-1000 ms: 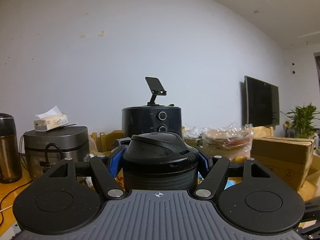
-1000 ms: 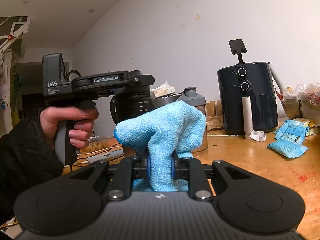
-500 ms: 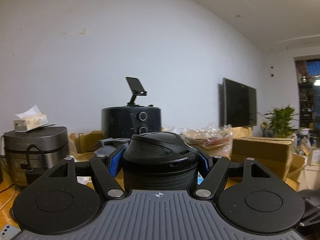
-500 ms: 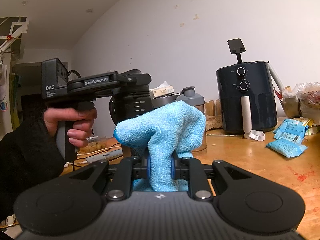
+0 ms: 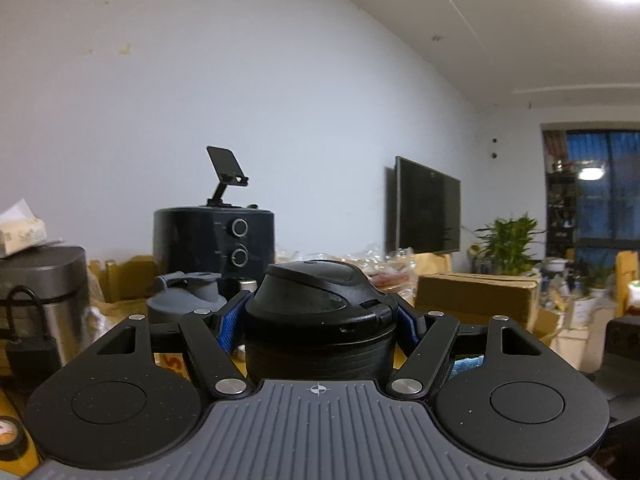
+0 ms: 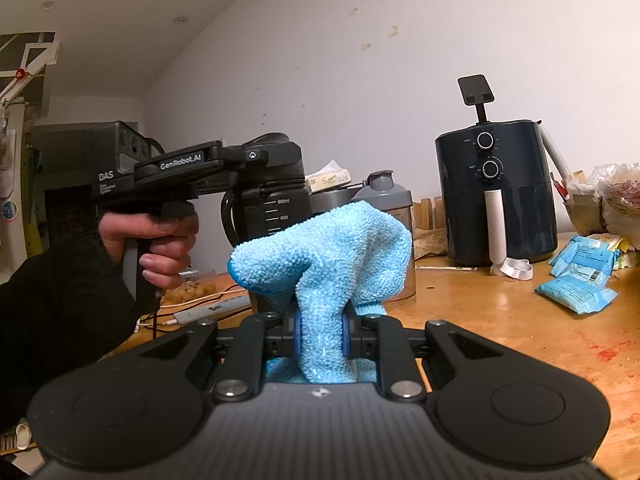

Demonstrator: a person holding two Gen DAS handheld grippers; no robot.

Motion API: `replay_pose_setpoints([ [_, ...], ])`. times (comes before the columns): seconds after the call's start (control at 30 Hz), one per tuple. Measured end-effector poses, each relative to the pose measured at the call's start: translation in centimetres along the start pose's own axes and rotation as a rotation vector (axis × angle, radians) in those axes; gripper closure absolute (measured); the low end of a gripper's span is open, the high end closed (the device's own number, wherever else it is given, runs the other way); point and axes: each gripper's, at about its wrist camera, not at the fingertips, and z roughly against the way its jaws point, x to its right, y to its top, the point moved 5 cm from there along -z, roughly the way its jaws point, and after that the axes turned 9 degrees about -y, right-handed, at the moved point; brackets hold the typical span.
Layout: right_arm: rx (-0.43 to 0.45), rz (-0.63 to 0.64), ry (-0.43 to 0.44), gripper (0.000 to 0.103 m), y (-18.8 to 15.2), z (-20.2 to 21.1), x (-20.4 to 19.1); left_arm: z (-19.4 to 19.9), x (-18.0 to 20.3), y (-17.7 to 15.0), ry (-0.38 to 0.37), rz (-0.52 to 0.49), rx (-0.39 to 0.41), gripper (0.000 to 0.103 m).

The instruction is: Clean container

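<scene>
Left wrist view: the left tool [image 5: 320, 316] grips one black bottle [image 5: 320, 320] by the neck under its lid, blue pads pressed to either side. The bottle stands upright, its long axis vertical, lid up. Beyond it are one grey shaker bottle [image 5: 186, 300] and one black air fryer [image 5: 214, 248].

Right wrist view: the right tool [image 6: 322, 336] is nearly closed, pinching one blue cloth [image 6: 328, 252] that bulges above it. To the left, a hand [image 6: 156, 240] holds the left tool with the bottle upright above the worktop [image 6: 500, 320]. Two blue packets [image 6: 576, 292] lie to the right.
</scene>
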Motion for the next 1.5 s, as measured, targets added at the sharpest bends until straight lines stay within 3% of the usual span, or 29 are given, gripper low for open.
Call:
replay_pose_setpoints([
  [0.6, -0.001, 0.0, 0.002, 0.089, 0.0, 0.4, 0.0, -0.3, -1.2, -0.5, -0.156, 0.01, 0.002, 0.033],
  [1.5, -0.052, 0.027, 0.059, 0.089, 0.1, -3.2, -0.5, -0.1, -1.2, -0.7, -0.148, 0.024, -0.003, 0.033],
])
